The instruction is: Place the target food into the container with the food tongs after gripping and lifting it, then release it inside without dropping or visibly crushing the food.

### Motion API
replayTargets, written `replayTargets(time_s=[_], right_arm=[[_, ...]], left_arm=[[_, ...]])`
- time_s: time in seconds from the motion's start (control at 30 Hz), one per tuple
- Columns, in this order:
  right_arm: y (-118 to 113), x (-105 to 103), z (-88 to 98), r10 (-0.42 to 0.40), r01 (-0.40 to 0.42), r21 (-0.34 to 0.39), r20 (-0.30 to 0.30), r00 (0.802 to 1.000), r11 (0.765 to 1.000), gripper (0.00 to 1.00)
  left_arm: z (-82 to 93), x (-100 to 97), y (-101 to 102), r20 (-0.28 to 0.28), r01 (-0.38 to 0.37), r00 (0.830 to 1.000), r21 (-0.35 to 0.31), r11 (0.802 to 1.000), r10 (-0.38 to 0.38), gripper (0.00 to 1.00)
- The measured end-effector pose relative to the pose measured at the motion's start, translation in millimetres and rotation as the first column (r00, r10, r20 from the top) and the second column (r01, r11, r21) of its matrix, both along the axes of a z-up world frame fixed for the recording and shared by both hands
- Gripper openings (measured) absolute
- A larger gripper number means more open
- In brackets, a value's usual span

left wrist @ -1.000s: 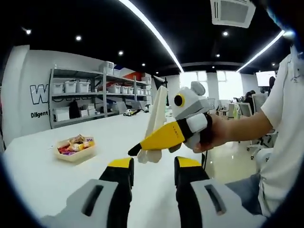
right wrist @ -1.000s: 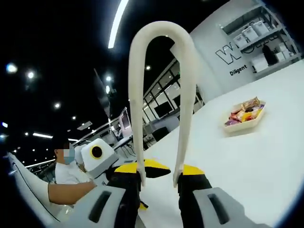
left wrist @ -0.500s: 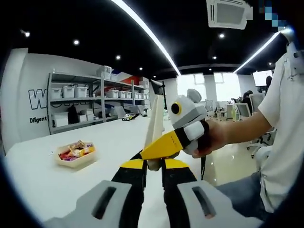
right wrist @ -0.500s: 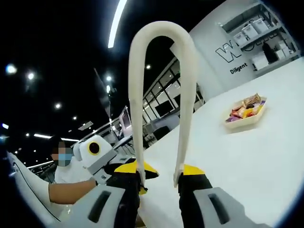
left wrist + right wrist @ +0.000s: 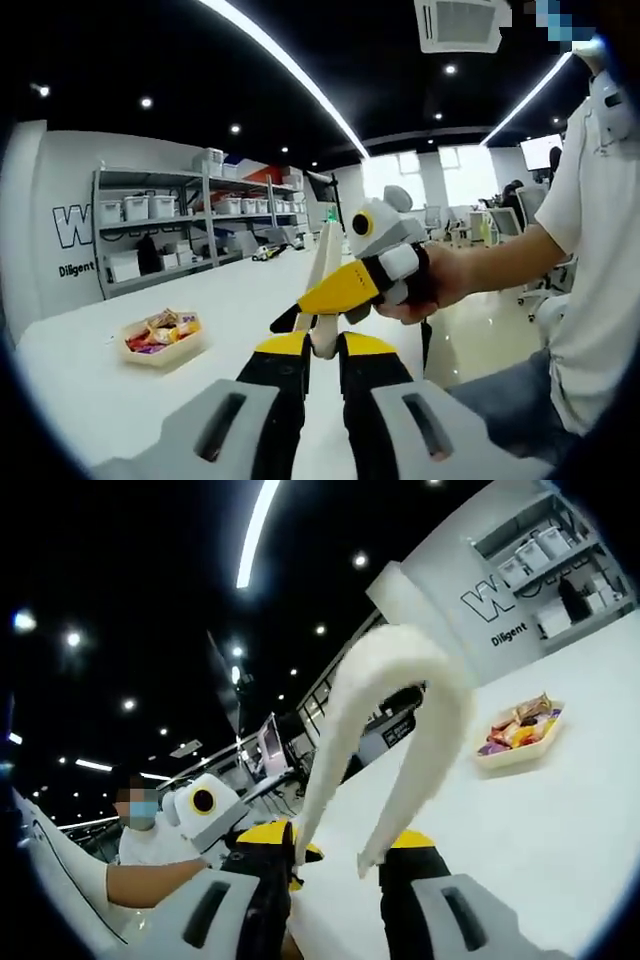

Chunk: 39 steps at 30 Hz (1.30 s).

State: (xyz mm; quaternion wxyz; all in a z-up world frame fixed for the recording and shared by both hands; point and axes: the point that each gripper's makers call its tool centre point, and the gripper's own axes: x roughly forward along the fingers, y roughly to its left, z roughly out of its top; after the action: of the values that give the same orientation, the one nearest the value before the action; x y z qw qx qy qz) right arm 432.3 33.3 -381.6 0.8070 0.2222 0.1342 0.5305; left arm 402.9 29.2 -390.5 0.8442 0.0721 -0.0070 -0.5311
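Your tongs now lean over toward 1 o'clock. Right gripper jaws squeeze their tips; left gripper jaws are nearly shut on one tip. You're getting ready, so reach next for the food tray at 9 o'clock on the counter.

The left gripper view looks from low above the white table along its own jaws, toward the shelves and the far windows — the right gripper is very near in front. The right gripper view faces upward and is rolled, so the ceiling lights run slanted. Both views share the food tray, the table, the wall lettering.
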Motion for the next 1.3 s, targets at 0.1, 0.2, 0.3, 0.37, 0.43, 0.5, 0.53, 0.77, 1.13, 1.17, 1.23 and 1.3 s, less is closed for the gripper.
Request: replayTargets(time_s=[0.1, 0.2, 0.3, 0.37, 0.43, 0.5, 0.53, 0.77, 1.13, 1.17, 1.23, 1.3], right_arm=[[-2.8, -0.4, 2.4, 0.003, -0.003, -0.002, 0.009, 1.000, 1.000, 0.27], [-12.6, 4.3, 3.2, -0.013, 0.013, -0.001, 0.013, 1.000, 1.000, 0.27], [-20.2, 6.3, 4.4, -0.009, 0.009, 0.011, -0.011, 1.000, 1.000, 0.24], [-19.7, 0.7, 3.3, 0.032, -0.031, 0.012, -0.033, 0.999, 0.999, 0.22], [-20.8, -0.7, 1.4, 0.040, -0.040, -0.008, -0.010, 0.999, 0.999, 0.22], [-22.7, -1.4, 0.0, 0.048, -0.048, -0.017, -0.006, 0.999, 0.999, 0.21], [-25.0, -0.4, -2.1, 0.047, -0.047, -0.028, -0.003, 0.999, 0.998, 0.21], [-32.4, -2.2, -17.6, 0.098, -0.096, -0.098, 0.008, 0.995, 0.991, 0.19], [-33.2, 3.2, -68.1, 0.145, -0.130, -0.308, 0.024, 0.989, 0.942, 0.20], [-31.6, 4.3, -69.5, 0.144, -0.129, -0.307, 0.027, 0.989, 0.943, 0.20], [-28.5, 5.6, -74.1, 0.152, -0.136, -0.321, 0.023, 0.988, 0.937, 0.20], [-27.1, 9.8, -78.5, 0.151, -0.128, -0.348, 0.039, 0.988, 0.929, 0.21]], left_arm=[[-2.5, -0.5, 1.7, 0.003, 0.003, 1.000, 0.015, 1.000, -0.003, 0.10], [-7.8, 1.2, 5.8, 0.017, 0.000, 1.000, 0.047, 0.999, -0.001, 0.10], [-11.5, 1.0, 9.2, 0.009, 0.002, 1.000, 0.059, 0.998, -0.003, 0.09], [-13.1, -0.9, 9.1, 0.011, 0.009, 1.000, 0.067, 0.998, -0.010, 0.09], [-16.6, -0.7, 9.7, 0.029, 0.015, 0.999, 0.095, 0.995, -0.018, 0.09], [-18.7, 0.3, 10.9, 0.026, 0.017, 0.999, 0.102, 0.995, -0.020, 0.09], [-20.9, 2.3, 13.5, 0.020, 0.016, 1.000, 0.108, 0.994, -0.018, 0.09], [-35.0, 5.2, 17.2, 0.026, 0.024, 0.999, 0.165, 0.986, -0.028, 0.09], [-74.3, 17.4, 34.1, -0.038, 0.021, 0.999, 0.293, 0.956, -0.011, 0.09], [-77.0, 18.1, 35.1, -0.047, 0.024, 0.999, 0.296, 0.955, -0.011, 0.09], [-82.3, 21.0, 38.0, -0.054, 0.016, 0.999, 0.313, 0.950, 0.001, 0.08], [-86.7, 23.8, 40.2, -0.069, 0.007, 0.998, 0.329, 0.944, 0.016, 0.08]])
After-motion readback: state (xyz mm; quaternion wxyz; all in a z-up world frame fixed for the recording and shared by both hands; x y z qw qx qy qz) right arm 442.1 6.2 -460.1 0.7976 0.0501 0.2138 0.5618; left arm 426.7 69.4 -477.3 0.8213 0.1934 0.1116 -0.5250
